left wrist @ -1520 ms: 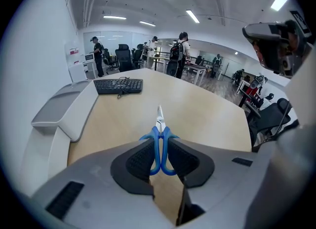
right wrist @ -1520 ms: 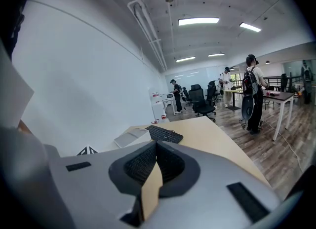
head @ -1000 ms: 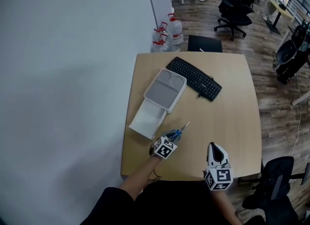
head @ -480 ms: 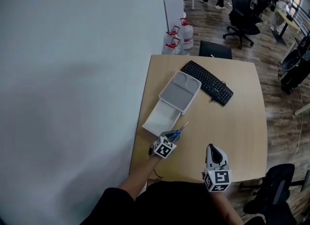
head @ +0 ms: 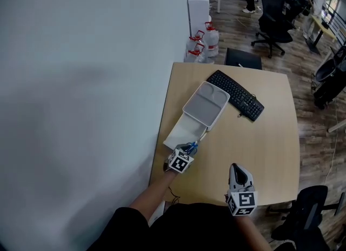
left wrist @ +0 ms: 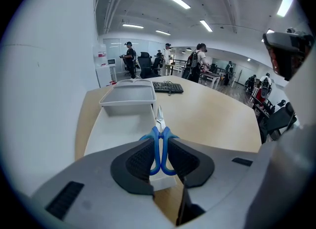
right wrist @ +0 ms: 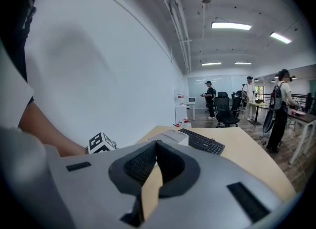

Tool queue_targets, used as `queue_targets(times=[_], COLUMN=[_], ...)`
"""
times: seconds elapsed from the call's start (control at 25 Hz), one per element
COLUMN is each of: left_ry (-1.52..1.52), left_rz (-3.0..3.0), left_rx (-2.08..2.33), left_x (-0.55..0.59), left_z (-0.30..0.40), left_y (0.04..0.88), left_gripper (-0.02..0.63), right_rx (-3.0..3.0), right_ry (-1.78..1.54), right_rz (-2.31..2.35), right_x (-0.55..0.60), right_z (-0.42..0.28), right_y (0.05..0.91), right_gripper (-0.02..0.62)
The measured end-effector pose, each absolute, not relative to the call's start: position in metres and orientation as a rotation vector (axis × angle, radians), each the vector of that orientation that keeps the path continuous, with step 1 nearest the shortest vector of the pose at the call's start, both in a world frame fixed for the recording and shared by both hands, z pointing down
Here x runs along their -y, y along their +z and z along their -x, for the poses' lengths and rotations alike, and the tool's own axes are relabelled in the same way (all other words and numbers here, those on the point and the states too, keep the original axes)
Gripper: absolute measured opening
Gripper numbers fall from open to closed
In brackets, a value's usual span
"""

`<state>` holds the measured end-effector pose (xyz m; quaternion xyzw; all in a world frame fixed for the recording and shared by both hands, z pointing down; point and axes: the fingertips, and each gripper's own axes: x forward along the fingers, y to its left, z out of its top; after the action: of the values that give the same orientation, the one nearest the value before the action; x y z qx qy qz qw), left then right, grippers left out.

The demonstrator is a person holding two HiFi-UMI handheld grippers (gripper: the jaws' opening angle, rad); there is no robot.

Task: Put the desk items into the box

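Note:
My left gripper [head: 188, 149] is shut on blue-handled scissors [head: 193, 145], held at the near edge of the open white box [head: 178, 132]. In the left gripper view the scissors [left wrist: 159, 144] sit upright between the pads, blades pointing out over the box [left wrist: 116, 130]. A grey lid [head: 206, 105] rests on the box's far end. The black keyboard [head: 235, 95] lies past it on the wooden desk [head: 259, 141]. My right gripper [head: 239, 172] hovers near the desk's front edge, shut with nothing in it; in its own view the right gripper [right wrist: 156, 147] points toward the keyboard [right wrist: 202, 142].
A pale wall [head: 81, 82] runs along the desk's left side. Water bottles [head: 204, 41] and a black case [head: 243, 58] stand on the floor beyond the desk. Office chairs [head: 273, 20] and people are further back. A black chair [head: 303, 206] sits at the near right.
My left gripper has carried the scissors leftward and away from me, from over the bare desk to the box's near edge. The right gripper has hardly moved.

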<state>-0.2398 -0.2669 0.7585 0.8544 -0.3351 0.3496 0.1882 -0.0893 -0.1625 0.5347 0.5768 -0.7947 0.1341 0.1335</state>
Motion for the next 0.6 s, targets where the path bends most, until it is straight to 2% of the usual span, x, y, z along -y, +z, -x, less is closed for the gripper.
queue_targets(times=[0.6], left_ry=[1.144], left_rz=[-2.403], left_rx=[0.912], left_x=[0.297], left_z=[0.258], left_y=[0.786], left_gripper=[0.091], right_rx=[2.248], right_ry=[0.376], right_rz=[-1.673], right_x=[0.169], right_z=[0.082], right_y=[0.535], right_gripper=[0.06])
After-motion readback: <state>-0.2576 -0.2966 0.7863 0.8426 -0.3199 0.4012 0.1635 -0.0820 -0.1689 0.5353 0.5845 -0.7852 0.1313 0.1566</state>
